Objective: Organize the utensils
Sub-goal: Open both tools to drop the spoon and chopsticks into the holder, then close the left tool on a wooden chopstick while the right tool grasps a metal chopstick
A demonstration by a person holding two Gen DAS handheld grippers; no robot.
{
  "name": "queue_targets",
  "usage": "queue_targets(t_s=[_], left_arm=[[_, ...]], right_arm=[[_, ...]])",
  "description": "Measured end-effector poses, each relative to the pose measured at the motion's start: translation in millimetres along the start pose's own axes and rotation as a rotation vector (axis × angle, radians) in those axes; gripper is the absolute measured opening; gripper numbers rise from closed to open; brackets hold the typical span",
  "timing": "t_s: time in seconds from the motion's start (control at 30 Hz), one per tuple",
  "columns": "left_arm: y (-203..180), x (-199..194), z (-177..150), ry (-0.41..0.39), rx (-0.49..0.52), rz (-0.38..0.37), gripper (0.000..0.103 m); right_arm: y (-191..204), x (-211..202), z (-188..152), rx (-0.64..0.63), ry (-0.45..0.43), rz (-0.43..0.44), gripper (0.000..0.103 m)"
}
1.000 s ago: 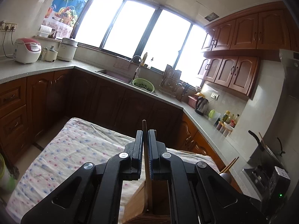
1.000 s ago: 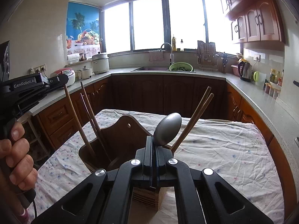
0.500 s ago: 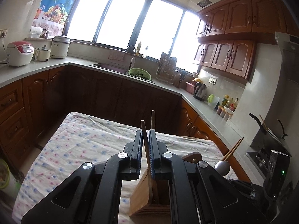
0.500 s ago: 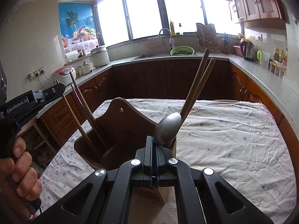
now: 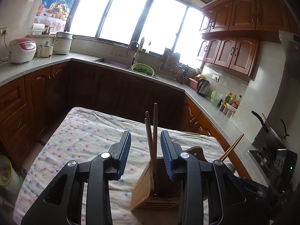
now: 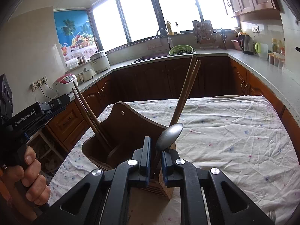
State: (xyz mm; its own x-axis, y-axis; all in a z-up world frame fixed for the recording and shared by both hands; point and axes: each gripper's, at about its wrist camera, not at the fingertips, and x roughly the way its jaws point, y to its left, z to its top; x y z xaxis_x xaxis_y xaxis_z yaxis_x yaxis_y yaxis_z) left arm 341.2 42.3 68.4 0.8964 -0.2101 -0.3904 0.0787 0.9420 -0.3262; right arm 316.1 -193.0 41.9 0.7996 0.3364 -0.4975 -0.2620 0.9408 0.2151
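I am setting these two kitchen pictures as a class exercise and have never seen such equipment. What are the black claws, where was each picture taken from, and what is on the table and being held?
No robot is here: a person holds a two-finger gripper in each hand, with a camera on each looking along its fingers. One picture is from the left gripper, the other from the right gripper. On the cloth-covered table stands a wooden utensil holder. Both grippers' jaws have just been opening. A pair of chopsticks stands in the holder between the left jaws, untouched. A metal spoon stands between the right jaws, apparently released. Nothing is gripped now.
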Motion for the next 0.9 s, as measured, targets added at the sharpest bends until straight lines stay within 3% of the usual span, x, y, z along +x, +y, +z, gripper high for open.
queue_targets(t_s=[0.1,0.23,0.73,0.9], left_arm=[[3,-8,-4,0.006,-0.007,0.01,0.053],[11,-21,-12,0.021,-0.029,0.016,0.064],[36,-79,-83,0.141,-0.054,0.068,0.069],[36,-95,-101,0.171,-0.052,0.077,0.074]], right_arm=[[-3,-6,-3,0.013,-0.004,-0.006,0.023],[-7,-15,-9,0.031,-0.01,-0.008,0.031],[-7,-79,-49,0.101,-0.072,0.006,0.055],[-3,-101,-65,0.122,-0.086,0.02,0.073]])
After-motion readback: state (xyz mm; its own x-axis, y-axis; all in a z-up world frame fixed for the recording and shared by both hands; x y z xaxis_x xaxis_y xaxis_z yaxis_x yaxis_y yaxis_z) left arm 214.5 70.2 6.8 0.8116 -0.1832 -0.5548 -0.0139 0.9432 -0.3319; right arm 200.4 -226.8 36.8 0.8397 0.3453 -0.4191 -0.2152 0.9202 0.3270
